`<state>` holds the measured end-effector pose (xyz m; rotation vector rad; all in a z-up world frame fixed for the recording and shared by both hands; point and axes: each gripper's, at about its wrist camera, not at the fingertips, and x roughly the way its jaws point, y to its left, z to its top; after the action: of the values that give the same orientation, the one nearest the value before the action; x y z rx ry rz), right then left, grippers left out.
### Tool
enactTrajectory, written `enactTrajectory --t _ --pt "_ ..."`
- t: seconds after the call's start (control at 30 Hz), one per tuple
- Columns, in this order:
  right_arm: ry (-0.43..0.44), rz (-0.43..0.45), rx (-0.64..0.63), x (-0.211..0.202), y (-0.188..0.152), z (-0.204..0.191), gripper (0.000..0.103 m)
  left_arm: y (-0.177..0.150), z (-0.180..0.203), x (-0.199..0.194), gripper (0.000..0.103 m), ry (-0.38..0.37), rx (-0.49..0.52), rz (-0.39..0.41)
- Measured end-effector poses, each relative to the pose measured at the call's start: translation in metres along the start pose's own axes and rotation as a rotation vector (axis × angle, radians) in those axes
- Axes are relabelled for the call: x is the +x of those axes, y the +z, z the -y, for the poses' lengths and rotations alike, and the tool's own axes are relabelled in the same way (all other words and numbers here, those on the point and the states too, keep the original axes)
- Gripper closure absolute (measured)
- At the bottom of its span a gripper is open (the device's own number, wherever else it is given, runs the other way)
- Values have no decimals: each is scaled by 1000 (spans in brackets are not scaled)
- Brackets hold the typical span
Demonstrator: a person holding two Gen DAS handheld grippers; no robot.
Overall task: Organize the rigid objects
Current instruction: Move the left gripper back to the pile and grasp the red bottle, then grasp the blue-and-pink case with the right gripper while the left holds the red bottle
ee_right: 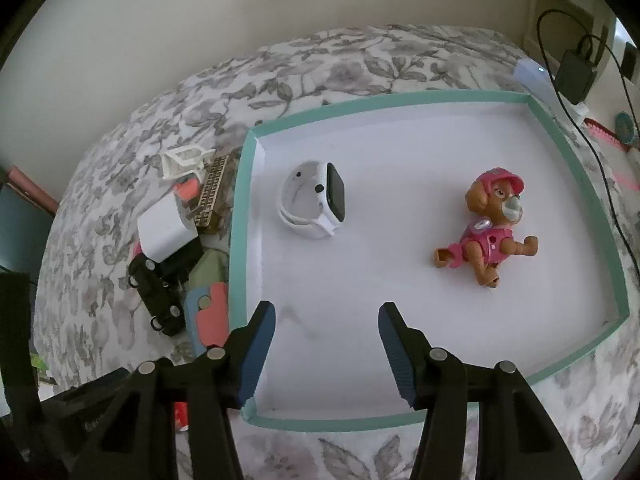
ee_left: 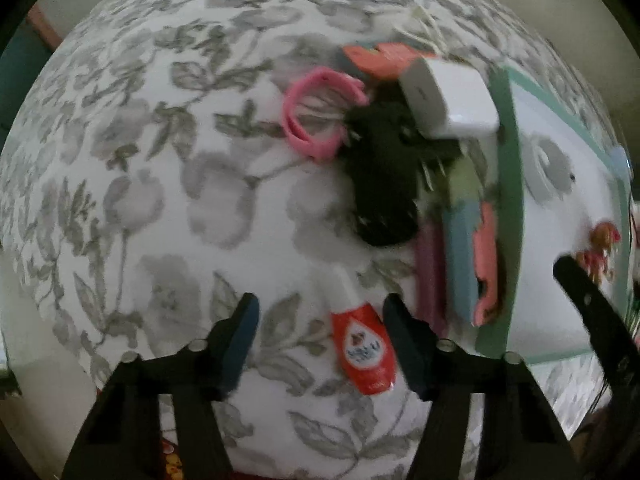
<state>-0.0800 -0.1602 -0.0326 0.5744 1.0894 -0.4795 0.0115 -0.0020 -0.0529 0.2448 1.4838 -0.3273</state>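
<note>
A shallow white tray with a teal rim [ee_right: 240, 216] lies on a floral bedspread; its rim also shows in the left wrist view [ee_left: 510, 208]. In it lie a white smartwatch [ee_right: 316, 204] and a pink toy dog [ee_right: 486, 228]. Left of the tray is a pile: a white charger block [ee_right: 166, 226], a black toy car [ee_right: 160, 296], a gold patterned box [ee_right: 212, 196], a pink bracelet [ee_left: 316, 114]. My left gripper [ee_left: 320, 336] is open over a red-labelled glue tube [ee_left: 362, 344]. My right gripper [ee_right: 326, 340] is open and empty above the tray's near edge.
Flat blue and coral foam pieces [ee_left: 472, 264] lean against the tray's left rim. A white plastic frame [ee_right: 184, 160] lies behind the pile. A black adapter with a cable [ee_right: 574, 76] and a white device [ee_right: 532, 76] sit beyond the tray's far right corner.
</note>
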Motion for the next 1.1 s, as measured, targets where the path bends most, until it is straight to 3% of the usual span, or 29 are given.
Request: enactTrajectory --t 0.07,0.2,0.33,0.57,0.73,0.9,1.1 --pt "-2 2 -5 1 3 -2 46 -4 7 4 62 -24 29 -23" --pt "6 9 -12 -4 3 -2 46 -9 17 2 76 -30 56 -17" --pt "44 18 -36 -12 -2 -6 46 -7 16 -1 77 -50 36 -10" --pt "147 35 -133 -14 1 -35 50 14 -22 -14 78 0 -32 53" --pt "218 15 -226 -8 2 -59 53 33 -49 -15 78 -16 -103 72" --pt "248 7 -289 -1 6 -77 53 46 -70 -20 78 -42 -149 72" --pt "204 -14 -353 13 9 -93 53 48 -79 -20 78 -57 -159 54"
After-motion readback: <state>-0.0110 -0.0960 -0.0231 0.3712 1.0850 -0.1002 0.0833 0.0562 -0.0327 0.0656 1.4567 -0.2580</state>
